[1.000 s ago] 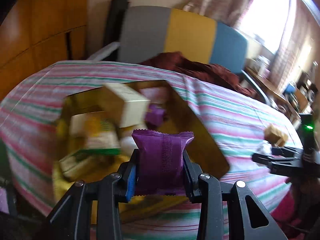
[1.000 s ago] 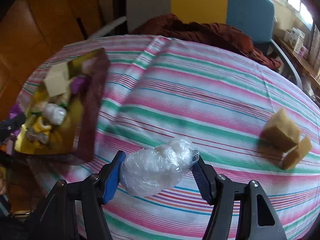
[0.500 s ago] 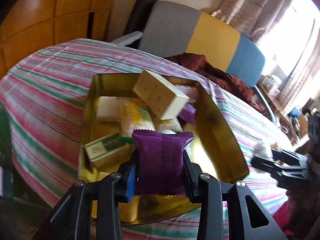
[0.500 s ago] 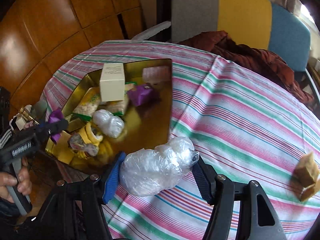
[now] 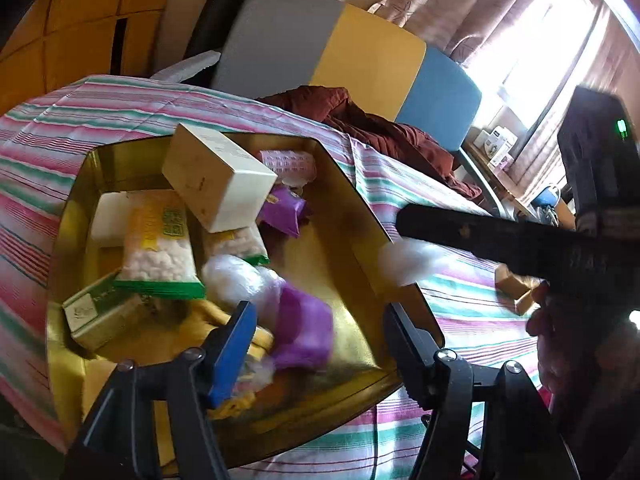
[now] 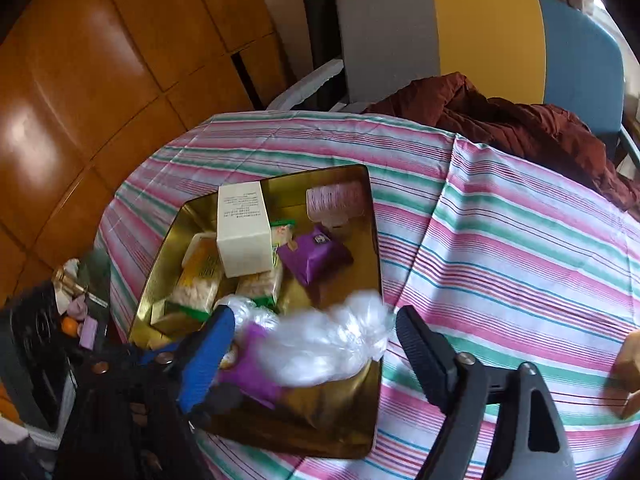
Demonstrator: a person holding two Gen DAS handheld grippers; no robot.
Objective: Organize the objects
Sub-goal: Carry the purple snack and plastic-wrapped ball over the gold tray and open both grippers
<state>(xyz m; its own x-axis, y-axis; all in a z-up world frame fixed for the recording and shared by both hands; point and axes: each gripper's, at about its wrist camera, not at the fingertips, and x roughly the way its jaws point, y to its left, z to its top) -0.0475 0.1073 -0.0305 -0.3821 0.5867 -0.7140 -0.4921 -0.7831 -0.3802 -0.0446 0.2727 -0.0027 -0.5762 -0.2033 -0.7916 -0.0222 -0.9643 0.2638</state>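
While looking along the left gripper (image 5: 316, 320): jaws opening, pads clear of the purple packet (image 5: 304, 328), which is blurred between them over the near end of the gold tin (image 5: 352, 216). Crowded in the tin's left half, with a white box (image 5: 216, 180) tilted atop snack packs (image 5: 156, 248). Bare gold floor along the tin's right wall. Blurred at that right rim, a clear-wrapped bundle (image 5: 408, 260). Right of the tin, open striped tablecloth (image 5: 472, 312) as far as two brown blocks (image 5: 516, 284).

Seen along the right gripper (image 6: 314, 320): jaws opening as well, with the bundle smeared between them over the tin's near right corner and neither pad plainly pressing it. Purple packet just left of the bundle, inside the tin. Right of the tin, wide free cloth. Left of the tin, only a narrow strip of cloth before the table's edge.
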